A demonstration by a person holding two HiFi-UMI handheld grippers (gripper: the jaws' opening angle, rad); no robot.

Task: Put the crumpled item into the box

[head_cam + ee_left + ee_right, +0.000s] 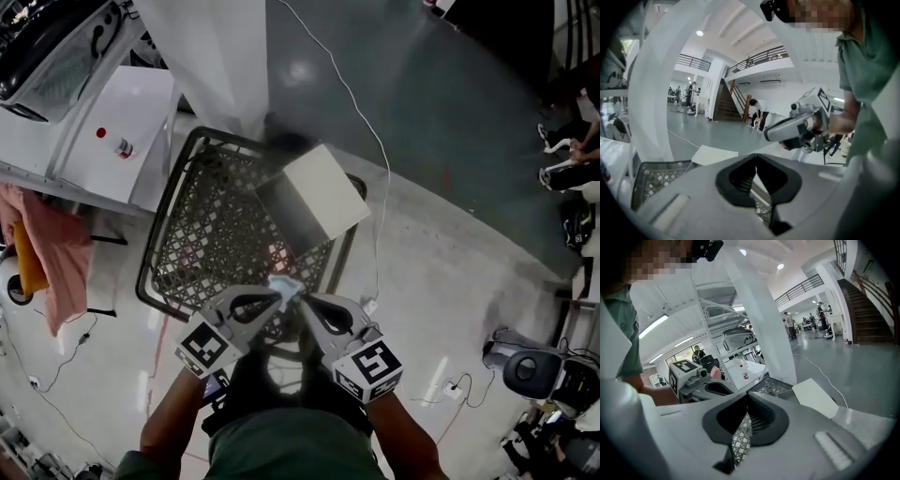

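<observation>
Black mesh basket (202, 234), white box (323, 192) at its far right corner. Over the near rim we see the left hand-held gripper (278, 298) and right hand-held gripper (306, 302), both closed, tips meeting at a crumpled wad (286, 284). Loosely pinched, it could fall short.

Left tool (278, 298), right tool (307, 302), both closed

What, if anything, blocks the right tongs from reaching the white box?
Probably nothing, so likely yes. The right tongs hang over the near rim of the mesh basket, the white box lies just ahead with open air between, and the left tongs sit alongside, not across.
</observation>
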